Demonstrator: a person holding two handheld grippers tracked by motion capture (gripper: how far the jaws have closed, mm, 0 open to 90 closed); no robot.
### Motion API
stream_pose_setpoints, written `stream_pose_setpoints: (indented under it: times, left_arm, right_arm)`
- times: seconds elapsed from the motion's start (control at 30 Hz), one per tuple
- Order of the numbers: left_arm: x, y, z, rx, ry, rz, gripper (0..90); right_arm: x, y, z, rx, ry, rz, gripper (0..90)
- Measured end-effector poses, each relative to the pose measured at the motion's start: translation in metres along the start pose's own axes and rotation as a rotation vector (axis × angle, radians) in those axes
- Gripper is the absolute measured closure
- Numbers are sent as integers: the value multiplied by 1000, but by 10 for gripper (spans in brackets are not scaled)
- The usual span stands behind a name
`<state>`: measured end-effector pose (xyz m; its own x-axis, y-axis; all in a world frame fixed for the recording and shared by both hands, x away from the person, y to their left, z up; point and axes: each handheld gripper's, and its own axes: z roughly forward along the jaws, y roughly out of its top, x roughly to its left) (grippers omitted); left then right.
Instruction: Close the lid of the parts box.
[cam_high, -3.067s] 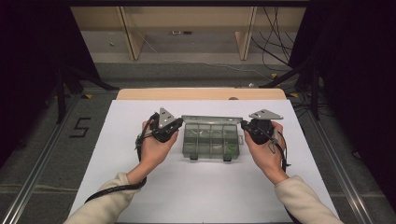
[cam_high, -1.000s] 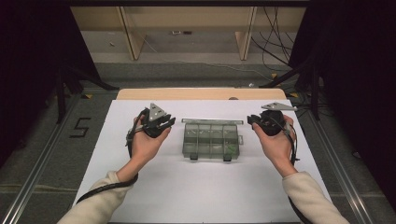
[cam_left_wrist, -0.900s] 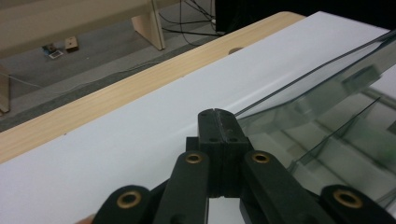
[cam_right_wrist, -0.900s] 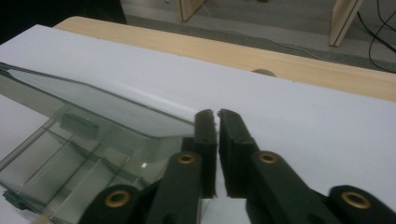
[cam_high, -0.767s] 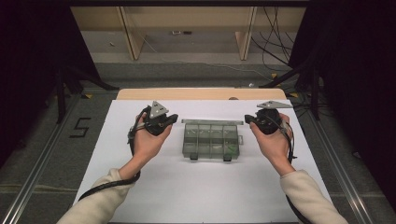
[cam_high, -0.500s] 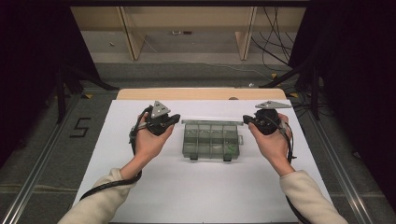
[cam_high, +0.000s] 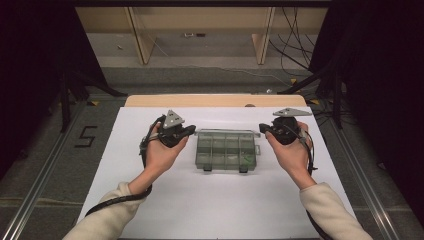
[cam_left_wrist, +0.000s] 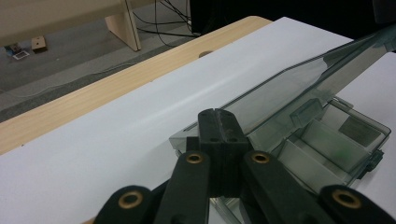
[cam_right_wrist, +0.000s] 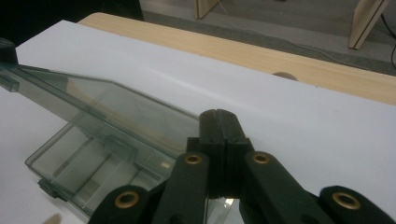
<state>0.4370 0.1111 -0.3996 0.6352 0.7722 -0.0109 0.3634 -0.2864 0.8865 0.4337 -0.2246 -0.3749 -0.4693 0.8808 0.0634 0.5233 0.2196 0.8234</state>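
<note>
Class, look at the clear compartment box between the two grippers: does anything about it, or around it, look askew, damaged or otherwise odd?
Nothing stands out. The compartment box sits square on the white table, its lid raised open and intact. The left gripper and right gripper flank it, jaws shut on nothing. Nothing is spilled.

That see-through smoky-green plastic compartment box (cam_high: 225, 151) looks glossy and smooth, sitting on a matt white tabletop sheet (cam_high: 215, 200) with a pale bare-wood edge strip (cam_high: 215, 100). Matt black plastic gripper jaws.

I see the clear compartment box (cam_high: 226, 150) on the white counter (cam_high: 210, 200), left tongs (cam_high: 190, 131) and right tongs (cam_high: 264, 131) closed at its ends.
</note>
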Motion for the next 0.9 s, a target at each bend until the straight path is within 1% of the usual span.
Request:
stream_pose_setpoints:
  times: [0.03,0.07,0.1,0.13,0.2,0.23,0.27,0.3,0.33,0.4,0.43,0.47,0.53,0.57,0.6,0.63,0.67,0.7,0.73,0.77,0.8,0.83,0.9]
  left_arm:
    - [0,0,0,2,-1,2,900]
    - [0,0,-1,2,-2,1,900]
    - [-1,0,-1,3,-4,3,900]
    - [0,-1,-1,4,-8,6,900]
    - [-1,-1,-2,8,-6,2,900]
    - [-1,-1,-3,17,-9,14,900]
    - [-1,-1,-3,17,-10,10,900]
    - [-2,-2,-3,8,-11,-3,900]
    - [-2,-2,-3,10,-15,0,900]
    - [-2,-1,-4,10,-18,8,900]
    - [-2,-1,-5,18,-19,19,900]
    - [-2,-1,-5,15,-19,15,900]
    - [-2,0,-5,18,-23,16,900]
    - [-3,-1,-5,8,-22,5,900]
    - [-4,-1,-5,12,-24,8,900]
    - [-4,-1,-6,23,-26,18,900]
    - [-5,-1,-5,16,-28,10,900]
    - [-5,-1,-5,15,-31,7,900]
    - [-6,-1,-5,15,-30,8,900]
    - [-6,-2,-5,18,-33,7,900]
    - [-6,-2,-6,31,-37,19,900]
    - [-7,-2,-5,25,-39,7,900]
    - [-8,-3,-4,28,-46,7,900]
  right_arm:
    - [1,0,0,0,7,-1,900]
    - [2,0,0,15,8,5,900]
    - [1,-1,1,12,8,-8,900]
    - [2,-1,2,9,8,-3,900]
    - [3,-2,2,29,11,-3,900]
    - [4,-2,3,33,14,-2,900]
    - [4,-2,2,45,9,-10,900]
    - [4,-2,2,51,10,-4,900]
    - [5,-3,2,60,11,2,900]
    - [4,-4,4,49,22,-7,900]
    - [4,-4,4,55,23,-7,900]
    - [3,-4,4,59,24,-13,900]
    - [4,-5,5,69,36,-4,900]
    - [4,-5,5,71,26,-8,900]
    - [4,-5,5,71,27,-12,900]
    - [6,-5,5,90,25,12,900]
    - [4,-6,6,83,28,-12,900]
    - [6,-6,5,107,29,13,900]
    - [4,-7,7,89,29,-19,900]
    - [4,-7,7,98,31,-13,900]
    - [4,-7,7,100,33,-11,900]
    - [5,-7,7,104,34,-11,900]
    - [5,-8,8,109,39,-13,900]
